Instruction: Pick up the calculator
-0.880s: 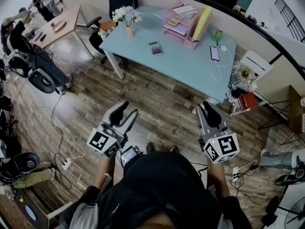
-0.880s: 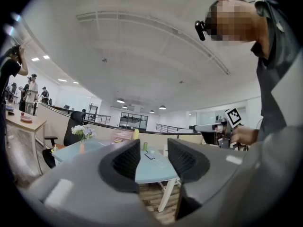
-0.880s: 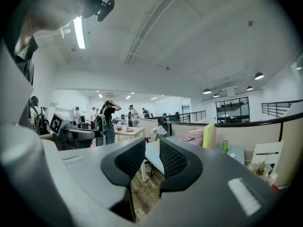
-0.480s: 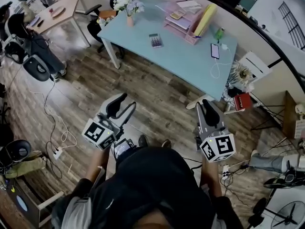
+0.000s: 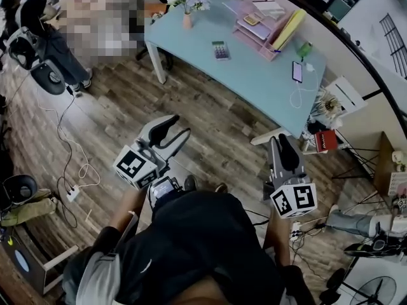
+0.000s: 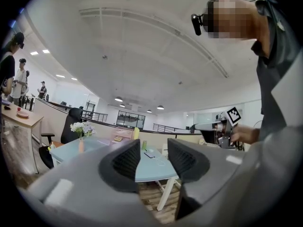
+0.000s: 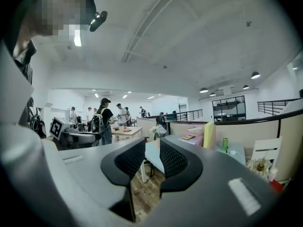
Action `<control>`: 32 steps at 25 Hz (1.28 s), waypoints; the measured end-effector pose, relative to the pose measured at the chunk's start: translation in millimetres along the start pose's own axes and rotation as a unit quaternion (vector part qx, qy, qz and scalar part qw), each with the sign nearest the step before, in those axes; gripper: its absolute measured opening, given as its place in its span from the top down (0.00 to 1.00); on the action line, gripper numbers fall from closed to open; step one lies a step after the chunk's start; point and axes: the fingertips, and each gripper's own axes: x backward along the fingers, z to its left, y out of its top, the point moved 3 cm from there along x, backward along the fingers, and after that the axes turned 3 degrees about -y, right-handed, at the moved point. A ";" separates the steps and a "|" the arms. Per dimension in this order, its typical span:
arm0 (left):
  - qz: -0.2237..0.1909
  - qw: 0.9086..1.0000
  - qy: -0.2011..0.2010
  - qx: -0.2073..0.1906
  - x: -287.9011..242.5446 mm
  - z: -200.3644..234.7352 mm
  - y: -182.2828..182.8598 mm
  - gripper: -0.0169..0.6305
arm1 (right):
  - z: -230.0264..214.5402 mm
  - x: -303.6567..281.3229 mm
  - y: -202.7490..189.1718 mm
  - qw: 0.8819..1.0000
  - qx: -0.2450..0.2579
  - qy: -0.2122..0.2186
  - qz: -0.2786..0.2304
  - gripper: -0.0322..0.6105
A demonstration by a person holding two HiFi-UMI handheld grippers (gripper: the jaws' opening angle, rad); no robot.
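Note:
The grey calculator (image 5: 220, 49) lies flat on the light blue table (image 5: 254, 78), near its left end, seen in the head view. Both grippers hang over the wooden floor well short of the table. My left gripper (image 5: 181, 125) is open with nothing between its jaws; in the left gripper view (image 6: 154, 149) the table shows through the gap. My right gripper (image 5: 280, 140) is open by a narrow gap and also empty (image 7: 152, 151). I cannot make out the calculator in either gripper view.
On the table stand a vase of flowers (image 5: 187, 19), a pink file tray (image 5: 255, 29), a yellow folder (image 5: 290, 27), a green bottle (image 5: 304, 49) and a phone (image 5: 297, 72) on a white cable. Cables (image 5: 77, 164) trail on the floor at left. People stand far off (image 7: 103, 119).
The head view has shifted, so the table and calculator now sit higher and further right in it. Both grippers stay low in front of the person, still empty.

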 end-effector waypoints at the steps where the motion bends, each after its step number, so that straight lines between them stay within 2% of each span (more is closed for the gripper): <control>1: -0.005 1.000 0.000 -0.002 2.4 3.3 -0.2 0.63 | 4.1 -0.2 0.9 1.000 0.001 0.000 -0.001 0.83; 5: -0.019 1.000 -0.003 -0.020 4.1 16.1 -2.7 0.63 | 10.6 -3.4 5.2 1.000 0.011 -0.001 -0.001 0.83; 8: -0.027 0.999 -0.008 -0.015 2.1 18.3 -0.4 0.63 | 9.4 -8.0 4.7 1.000 0.012 -0.003 0.002 0.82; 12: -0.013 1.000 0.000 -0.018 -4.1 26.2 -3.3 0.63 | 1.3 -21.6 3.8 1.000 0.005 0.002 0.002 0.82; 21: 0.010 0.999 0.044 -0.007 -29.0 38.0 -2.2 0.63 | -33.4 -70.5 0.8 0.999 -0.010 0.046 0.000 0.82; 28: -0.010 0.996 0.087 -0.004 -66.9 44.9 12.4 0.63 | -69.1 -114.3 15.1 0.995 -0.003 0.098 0.005 0.82; 32: -0.004 0.994 0.106 0.004 -91.1 50.3 14.2 0.63 | -91.6 -139.7 19.4 0.993 -0.009 0.117 0.002 0.82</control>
